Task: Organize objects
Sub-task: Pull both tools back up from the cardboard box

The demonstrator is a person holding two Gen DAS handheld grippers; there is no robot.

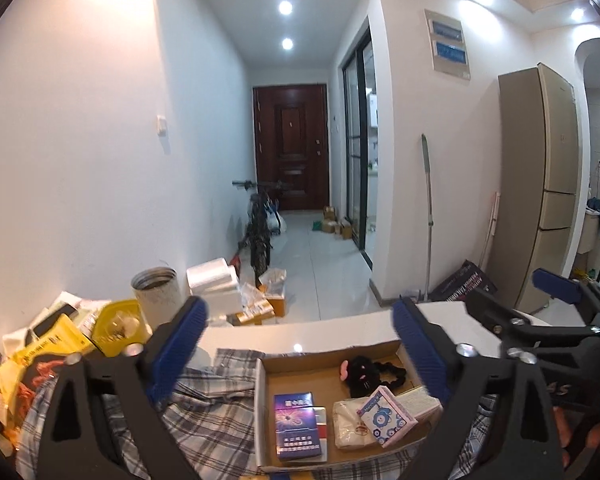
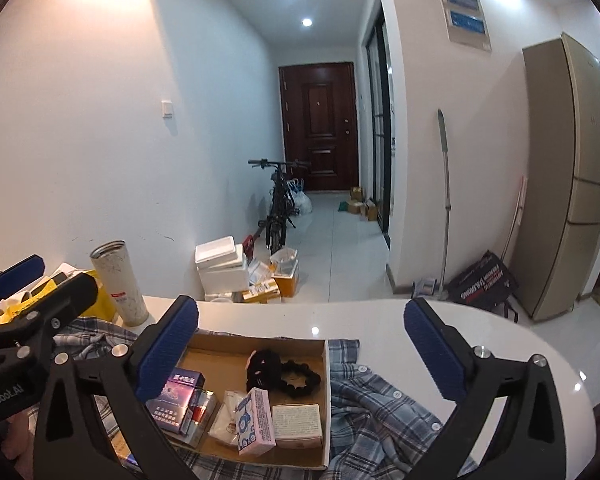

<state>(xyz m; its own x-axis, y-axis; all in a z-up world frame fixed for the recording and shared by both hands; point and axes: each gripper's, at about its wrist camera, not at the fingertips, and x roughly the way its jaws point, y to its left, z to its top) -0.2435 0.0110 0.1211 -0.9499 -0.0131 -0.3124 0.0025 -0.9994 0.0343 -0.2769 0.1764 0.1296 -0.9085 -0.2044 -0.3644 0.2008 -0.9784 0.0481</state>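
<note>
Both grippers are held above a shallow cardboard box [image 2: 326, 400] that sits on a plaid shirt [image 2: 384, 404] spread over a white table [image 2: 380, 316]. The left gripper [image 1: 300, 344] is seen with jaws spread wide, nothing between the blue pads [image 1: 176, 344]. The right gripper [image 2: 304, 352] is likewise spread fully, nothing gripped; only the box contents are seen below the gap.

Inside the box: a purple cigarette pack [image 1: 298, 428] at the left, a red-and-white pack [image 2: 200, 412] tucked just beside it, a white tissue packet [image 1: 350, 424] near the middle, a pink-and-blue floral packet [image 2: 256, 420] lying tilted over the tissue packet, a small white box [image 2: 298, 424] at the right, and a black scrunchie [image 2: 300, 378] with a black furry piece [image 2: 262, 366] at the far side. All are lying loose, untouched by either gripper.

Left of the box, a white tumbler [image 2: 120, 284] is stood upright near the table's far edge, beside a heap of yellow packaging [image 1: 60, 340]. In the left wrist view the right gripper is caught at the right edge.

Beyond the table: a hallway with a bicycle [image 2: 278, 208], foam boxes [image 2: 222, 264], a dark door [image 2: 320, 124] and a fridge [image 2: 568, 176].
</note>
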